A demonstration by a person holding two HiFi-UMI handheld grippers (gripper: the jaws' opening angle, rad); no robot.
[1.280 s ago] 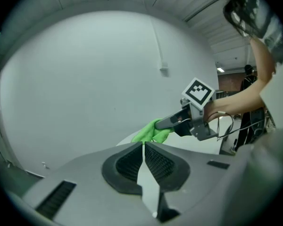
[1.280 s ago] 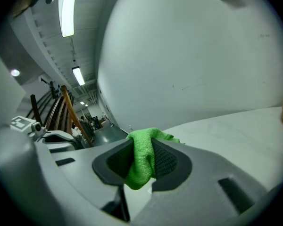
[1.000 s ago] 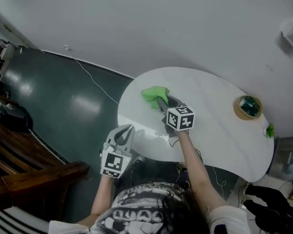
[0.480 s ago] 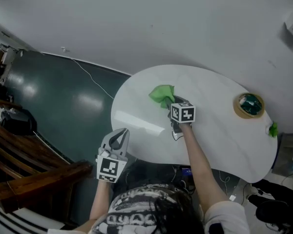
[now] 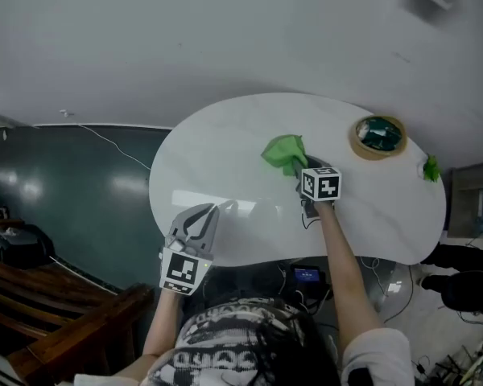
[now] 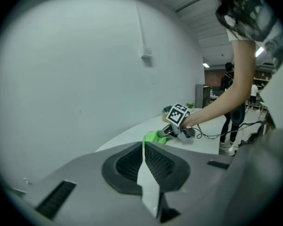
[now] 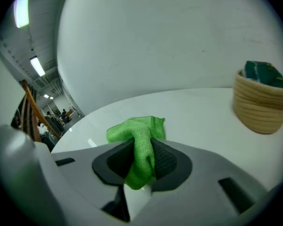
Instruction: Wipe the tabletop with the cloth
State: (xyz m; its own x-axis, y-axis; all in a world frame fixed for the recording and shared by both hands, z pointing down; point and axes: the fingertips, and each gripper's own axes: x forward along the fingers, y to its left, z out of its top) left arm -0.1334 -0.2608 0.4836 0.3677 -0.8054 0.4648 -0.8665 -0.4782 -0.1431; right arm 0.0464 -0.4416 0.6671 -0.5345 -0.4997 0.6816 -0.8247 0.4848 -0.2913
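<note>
A green cloth (image 5: 284, 151) lies bunched on the white oval tabletop (image 5: 225, 175), near its middle. My right gripper (image 5: 299, 167) is shut on the cloth; in the right gripper view the cloth (image 7: 137, 140) is pinched between the jaws and spreads onto the tabletop (image 7: 198, 117) ahead. My left gripper (image 5: 201, 219) hangs at the table's near left edge, jaws closed together with nothing between them. In the left gripper view the cloth (image 6: 152, 136) and the right gripper's marker cube (image 6: 178, 114) show in the distance.
A woven basket (image 5: 377, 137) with a dark green thing inside stands at the table's far right, also close by on the right in the right gripper view as the basket (image 7: 262, 105). A small green item (image 5: 431, 168) lies at the right rim. Dark floor and a cable (image 5: 105, 139) lie left.
My right gripper has carried the cloth rightward across the tabletop, toward the basket. The head view has swung, and the left gripper stays near the table's near edge.
</note>
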